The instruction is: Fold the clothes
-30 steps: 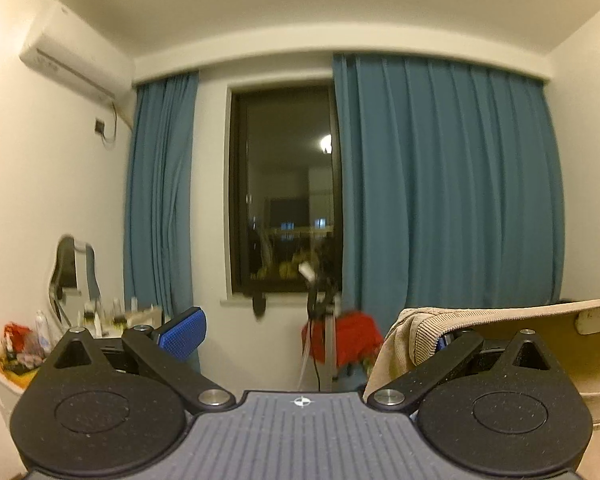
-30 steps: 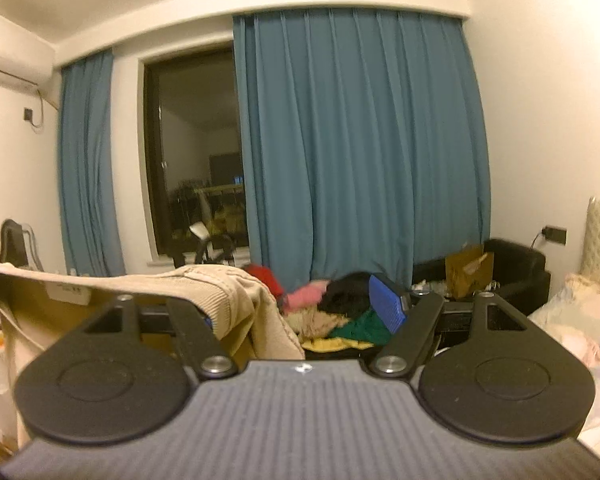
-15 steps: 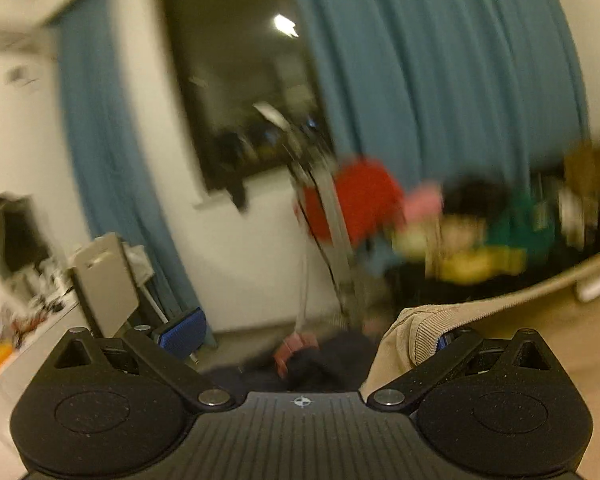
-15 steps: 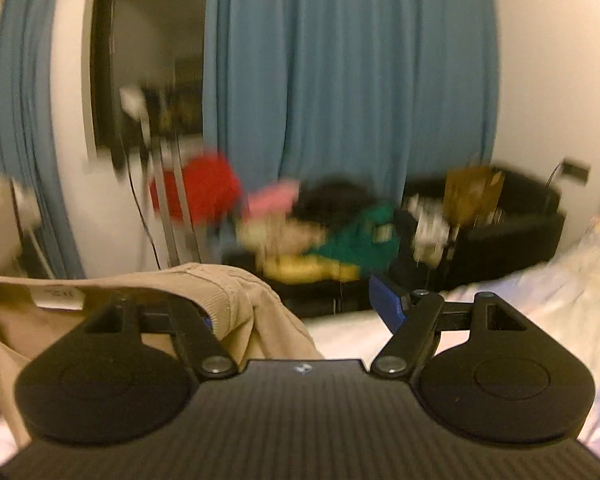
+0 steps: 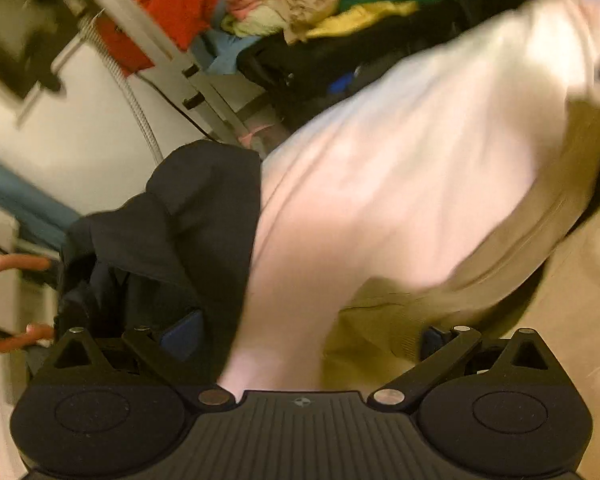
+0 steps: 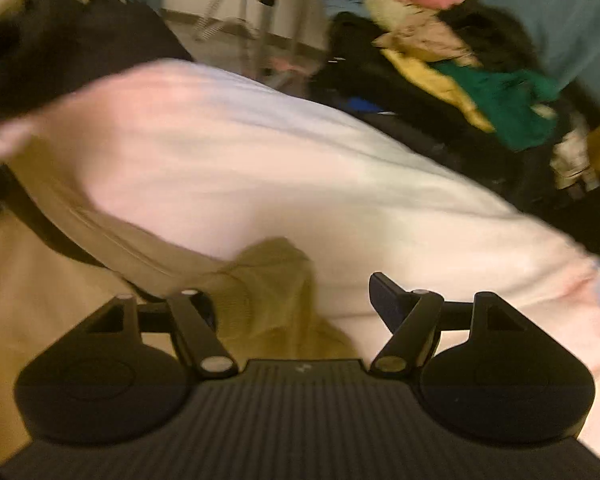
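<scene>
A beige knit garment (image 5: pixel 380 320) hangs between both grippers over a bed with a pale sheet (image 5: pixel 400 160). In the left wrist view my left gripper (image 5: pixel 304 340) has its fingers spread wide, with the cloth draped over the right finger (image 5: pixel 432 340); the left finger (image 5: pixel 180 332) is bare. In the right wrist view the same garment (image 6: pixel 268 296) drapes over the left finger of my right gripper (image 6: pixel 296 304), and the blue right finger (image 6: pixel 384 300) is bare. Both views are blurred by motion.
A dark garment (image 5: pixel 172 232) lies at the bed's left end. A pile of coloured clothes (image 6: pixel 460 60) sits beyond the bed. A tripod stand (image 5: pixel 160 64) stands by the wall. The sheet (image 6: pixel 260 168) fills the middle.
Both grippers have swung down from facing the window and curtains to facing the bed, carrying the beige garment down with them.
</scene>
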A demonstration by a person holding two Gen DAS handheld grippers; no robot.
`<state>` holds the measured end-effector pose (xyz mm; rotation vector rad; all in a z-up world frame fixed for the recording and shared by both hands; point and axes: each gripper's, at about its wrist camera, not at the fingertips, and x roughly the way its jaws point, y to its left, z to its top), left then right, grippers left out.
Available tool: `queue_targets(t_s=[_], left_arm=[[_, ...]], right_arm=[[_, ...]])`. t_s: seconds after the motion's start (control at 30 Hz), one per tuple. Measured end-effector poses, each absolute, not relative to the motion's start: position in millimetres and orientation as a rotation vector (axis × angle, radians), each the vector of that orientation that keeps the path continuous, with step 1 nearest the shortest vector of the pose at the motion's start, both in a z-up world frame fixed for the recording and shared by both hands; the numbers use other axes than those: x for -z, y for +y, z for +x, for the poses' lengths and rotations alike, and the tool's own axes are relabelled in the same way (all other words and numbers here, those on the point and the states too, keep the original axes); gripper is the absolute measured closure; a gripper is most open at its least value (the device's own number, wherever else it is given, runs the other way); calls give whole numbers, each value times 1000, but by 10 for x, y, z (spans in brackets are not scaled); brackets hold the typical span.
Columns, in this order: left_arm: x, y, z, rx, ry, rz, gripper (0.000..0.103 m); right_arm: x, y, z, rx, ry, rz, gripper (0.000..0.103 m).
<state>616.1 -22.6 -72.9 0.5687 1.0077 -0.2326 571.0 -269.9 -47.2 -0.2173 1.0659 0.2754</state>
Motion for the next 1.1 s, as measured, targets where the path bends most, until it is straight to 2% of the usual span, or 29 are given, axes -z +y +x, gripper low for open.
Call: queue_targets(t_s=[0.2, 0.27, 0.6, 0.8, 0.9, 1.03, 1.1], left_arm=[[359, 164, 5873, 264, 906, 95, 0], [278, 201, 5538, 222, 821, 58, 0], [68, 308, 3142, 108, 543, 5, 2], [0, 635, 1674, 33, 438, -105, 2], [112, 768, 1224, 41, 438, -131, 2], [349, 846, 1154, 31, 504, -196, 4], [422, 910, 1177, 31, 531, -254, 5]], right_arm=[[281, -3031, 5344, -199, 918, 247, 30], [249, -3105, 5108, -140, 847, 339, 30], [2, -2760, 2817, -56, 546, 295, 30], [-139, -2592, 1702, -60, 402, 202, 30], [-123, -2520, 1277, -75, 345, 190, 30], [19, -2446, 949, -96, 318, 187, 29], [64, -2435, 899, -106, 319, 195, 11]])
